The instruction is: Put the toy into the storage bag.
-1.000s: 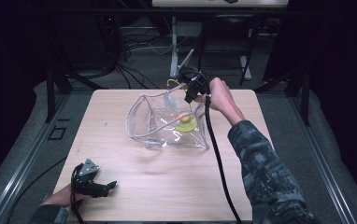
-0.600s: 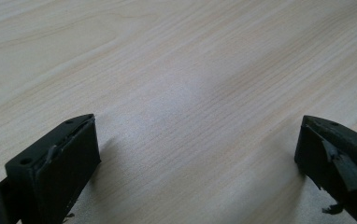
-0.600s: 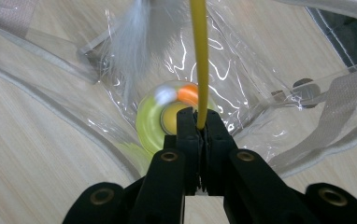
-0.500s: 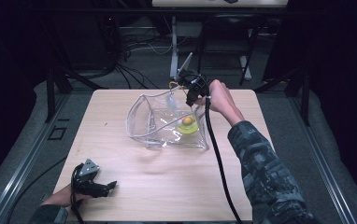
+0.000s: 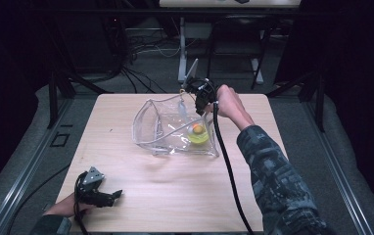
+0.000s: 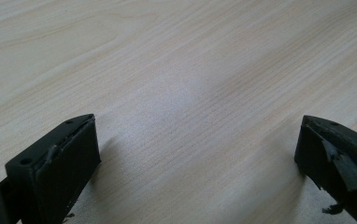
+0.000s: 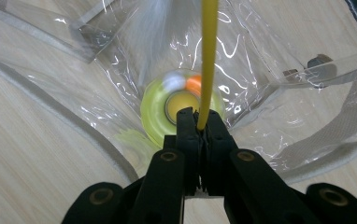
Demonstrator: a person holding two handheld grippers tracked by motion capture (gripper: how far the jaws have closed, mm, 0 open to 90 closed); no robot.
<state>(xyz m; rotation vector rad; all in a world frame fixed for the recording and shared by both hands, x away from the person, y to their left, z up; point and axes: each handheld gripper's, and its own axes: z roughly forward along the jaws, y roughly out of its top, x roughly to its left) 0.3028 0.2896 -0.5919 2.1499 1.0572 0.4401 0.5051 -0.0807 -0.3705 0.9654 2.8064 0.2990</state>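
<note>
A clear plastic bag (image 5: 165, 127) lies on the far half of the wooden table (image 5: 175, 196). Inside it a yellow-green disc (image 5: 200, 138) rests with a small orange ball (image 5: 197, 129) on it. My right gripper (image 5: 199, 100) hovers at the bag's far right edge, shut on a thin yellow cord (image 7: 208, 56) that runs up from its jaws (image 7: 199, 114). Below the cord, through the plastic (image 7: 74, 60), I see the disc (image 7: 155, 109) and the blurred ball (image 7: 194, 85). My left gripper (image 5: 116, 194) rests open near the front left, with bare wood between its jaws (image 6: 197, 128).
A black cable (image 5: 229, 171) trails from the right gripper across the table's right side. White webbing straps (image 7: 349, 116) edge the bag. Beyond the table are dark frame legs and floor cables (image 5: 141, 73).
The right gripper has shifted slightly left at the bag's edge, and the disc and ball inside have slid a little toward the front. The left gripper has stayed put.
</note>
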